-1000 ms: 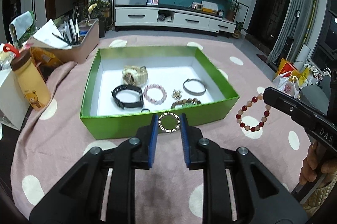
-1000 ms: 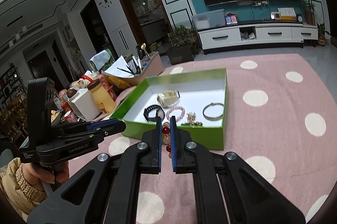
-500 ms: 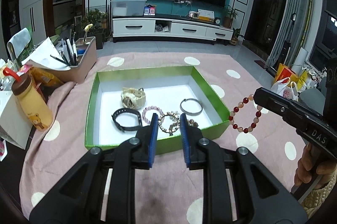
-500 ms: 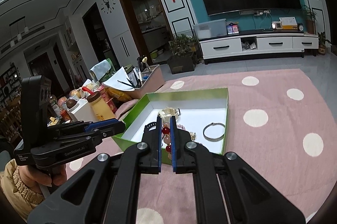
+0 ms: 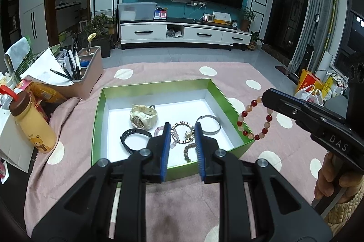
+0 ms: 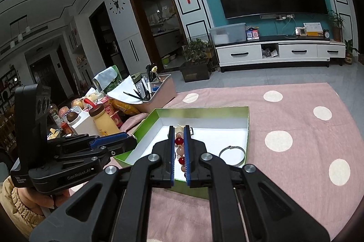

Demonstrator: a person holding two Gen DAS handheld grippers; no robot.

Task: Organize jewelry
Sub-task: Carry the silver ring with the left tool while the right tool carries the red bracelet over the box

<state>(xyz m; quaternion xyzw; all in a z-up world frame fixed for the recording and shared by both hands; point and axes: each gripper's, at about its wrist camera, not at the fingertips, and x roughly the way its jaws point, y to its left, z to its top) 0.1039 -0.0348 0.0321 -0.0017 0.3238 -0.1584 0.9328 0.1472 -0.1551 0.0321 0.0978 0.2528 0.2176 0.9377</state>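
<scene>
Green cardboard walls frame the open box [image 5: 97, 119] on a pink, white-dotted cloth [image 5: 75, 164] covering the bench, as a person works two hand-held grippers above it. The left gripper [image 5: 181, 128] has its blue-padded jaws closed on a small ring-shaped bracelet [image 5: 181, 131] of light and dark links, held between the tips over the near part of the box. The right gripper [image 6: 179, 144], seen from the left camera as a black arm reaching in from the right, has its jaws clamped nearly shut on a bracelet of red and pale beads [image 5: 252, 120], which hangs from the tips just outside the box's right wall. Beyond the left jaws, on the box's white floor, lie a cream wristwatch [image 5: 143, 117], a black wristband [image 5: 134, 139], a pink bead bracelet [image 5: 159, 129] partly hidden by the left jaw, a silver bangle [image 5: 210, 125] and, below the held ring, a string of brown beads [image 5: 188, 151]. Far left of the jaws stand a yellow bottle [image 5: 31, 126] with a bear print and a tray of pens [image 5: 86, 73]. A hand [image 5: 327, 178] grips the right gripper's handle at lower right.
</scene>
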